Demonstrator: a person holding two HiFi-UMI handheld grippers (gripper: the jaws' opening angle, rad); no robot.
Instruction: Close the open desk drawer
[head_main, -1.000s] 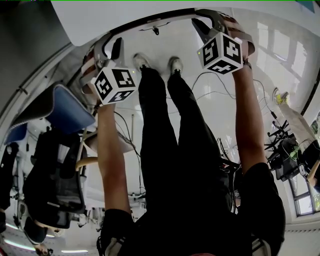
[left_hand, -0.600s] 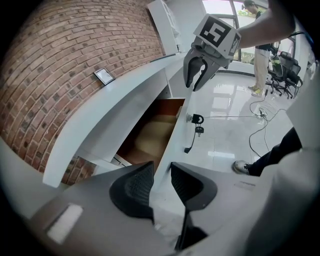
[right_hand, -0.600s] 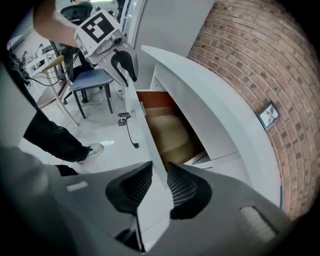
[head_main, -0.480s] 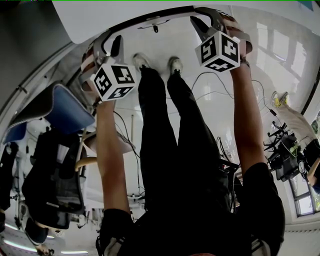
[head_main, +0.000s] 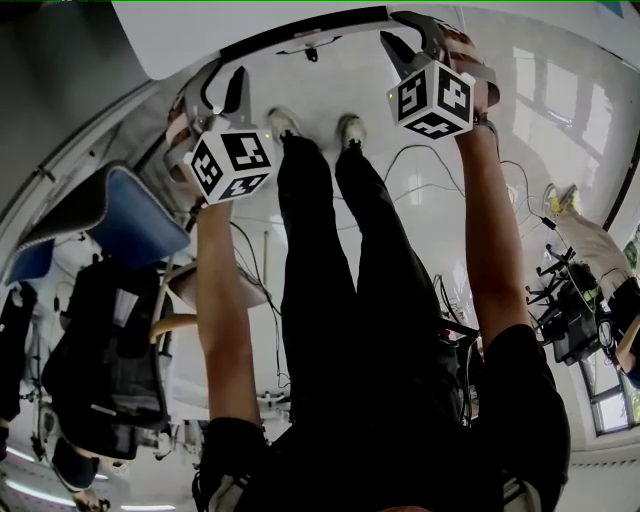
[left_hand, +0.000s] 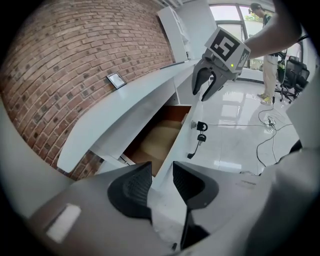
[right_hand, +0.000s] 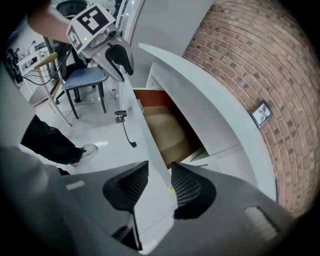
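the desk drawer (right_hand: 167, 132) stands pulled out from under the white desk top (right_hand: 200, 90), its brown inside showing near the centre of both gripper views. the drawer front (right_hand: 146, 150) runs up the middle of each of those frames. a key (right_hand: 120, 117) with a dark strap hangs from its lock, upper left of centre in the right gripper view.

the left gripper (left_hand: 161, 174) sits low in its frame at one end of the front's top edge. its jaws have just been opening and stand parted, with the edge between the ribbed pads (left_hand: 137, 187) and not pinched by them. the right gripper (right_hand: 159, 174) straddles the other end the same way, its jaws also just opening and spread apart, the pads not pressed on the panel.

in the head view both grippers reach to the top of the frame, one on each side of the person's legs (head_main: 340, 280).

as for writing, each marker cube (head_main: 430, 97) carries black-and-white square patterns (codes, not words). the small framed plate (right_hand: 261, 114) on the brick wall (right_hand: 250, 55), at the right edge, is too small to read.
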